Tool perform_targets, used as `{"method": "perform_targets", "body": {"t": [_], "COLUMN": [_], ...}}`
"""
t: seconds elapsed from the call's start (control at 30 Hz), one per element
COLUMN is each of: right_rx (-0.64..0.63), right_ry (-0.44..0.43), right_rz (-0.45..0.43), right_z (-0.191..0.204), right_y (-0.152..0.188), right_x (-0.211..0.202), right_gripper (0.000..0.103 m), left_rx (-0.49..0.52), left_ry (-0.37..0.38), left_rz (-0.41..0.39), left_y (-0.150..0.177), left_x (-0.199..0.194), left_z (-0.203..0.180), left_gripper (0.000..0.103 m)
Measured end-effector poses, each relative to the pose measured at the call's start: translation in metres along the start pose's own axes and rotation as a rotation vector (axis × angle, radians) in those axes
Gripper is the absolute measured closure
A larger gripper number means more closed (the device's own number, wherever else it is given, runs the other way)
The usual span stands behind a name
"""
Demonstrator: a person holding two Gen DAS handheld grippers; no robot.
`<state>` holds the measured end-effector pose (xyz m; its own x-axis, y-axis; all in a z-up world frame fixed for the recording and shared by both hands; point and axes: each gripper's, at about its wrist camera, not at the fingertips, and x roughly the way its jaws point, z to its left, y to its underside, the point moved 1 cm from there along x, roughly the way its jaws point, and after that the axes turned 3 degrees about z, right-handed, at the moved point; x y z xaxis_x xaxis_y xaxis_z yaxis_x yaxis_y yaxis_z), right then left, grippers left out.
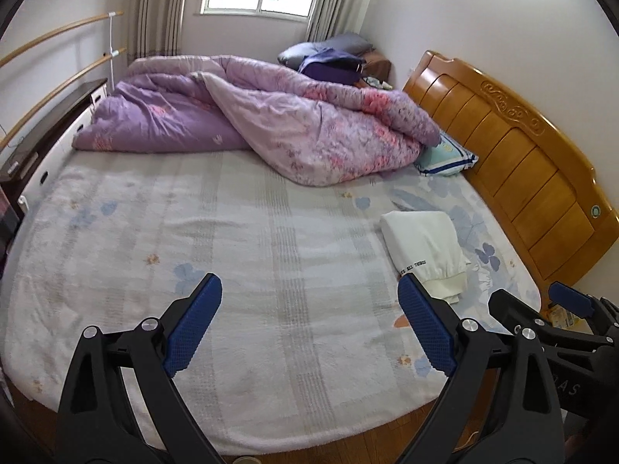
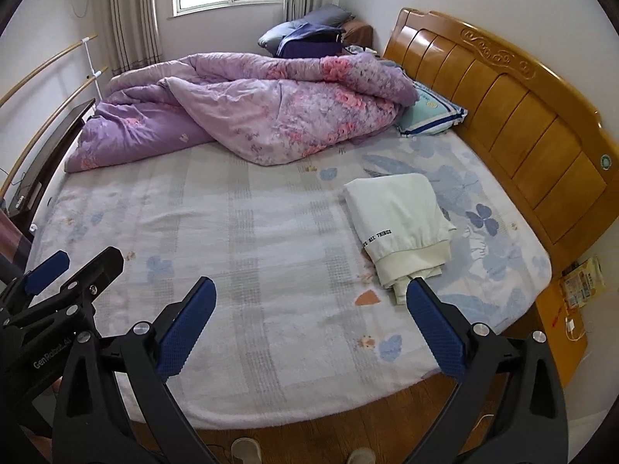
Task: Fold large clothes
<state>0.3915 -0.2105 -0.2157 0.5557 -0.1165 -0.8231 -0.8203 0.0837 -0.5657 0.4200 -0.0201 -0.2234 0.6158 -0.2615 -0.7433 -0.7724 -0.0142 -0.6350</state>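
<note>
A white sweatshirt (image 1: 425, 249) (image 2: 400, 224) lies folded into a neat packet on the right side of the bed, its ribbed hem toward me and black lettering on one edge. My left gripper (image 1: 309, 290) hovers open over the bed's near edge, left of the garment, nothing between its blue pads. My right gripper (image 2: 311, 294) is also open and empty, its right fingertip (image 2: 419, 290) just short of the sweatshirt's hem. In the left wrist view the right gripper (image 1: 530, 301) shows at the far right; in the right wrist view the left gripper (image 2: 77, 263) shows at the far left.
The bed (image 1: 232, 232) has a pale flowered sheet. A purple floral quilt (image 2: 251, 112) is heaped at the far side, with a blue-edged pillow (image 2: 429, 116) beside it. A wooden headboard (image 2: 503, 89) runs along the right. Wood floor and slippers (image 2: 243, 450) lie below the near edge.
</note>
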Motion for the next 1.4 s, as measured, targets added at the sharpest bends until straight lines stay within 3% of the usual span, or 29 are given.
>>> {"method": "perform_targets", "body": {"t": [0.37,0.8,0.93,1.1,1.4], "right_rx": [0.017,-0.083,-0.082,-0.083,-0.091], "right_ry": [-0.046,-0.163,-0.220,-0.231,-0.190], "right_rz": [-0.042,-0.075,-0.065,-0.070,-0.103], "right_z": [-0.038,-0.105,-0.115,-0.122,-0.115], "right_y": [0.013,0.074,0.092,0.106,0.123], "right_x": [-0.070,-0.149,-0.164,-0.186,-0.224], "right_gripper": [0.008,0.008,0.008,0.008,0.008], "left_rx": [0.010,-0.023,-0.036,-0.027,-0.035], "left_ry": [-0.052,-0.198,-0.243,-0.260,-0.231], "left_rz": [-0.053,-0.114,-0.125,-0.126,-0.146], "left_y": [0.007,0.086,0.104,0.118,0.136], "left_x": [-0.085,-0.190,-0.214,-0.238,-0.277], "left_z": [-0.053,-0.137,-0.149,-0.160,-0.155], "left_gripper": [0.011,0.011,0.011,0.011,0.011]}}
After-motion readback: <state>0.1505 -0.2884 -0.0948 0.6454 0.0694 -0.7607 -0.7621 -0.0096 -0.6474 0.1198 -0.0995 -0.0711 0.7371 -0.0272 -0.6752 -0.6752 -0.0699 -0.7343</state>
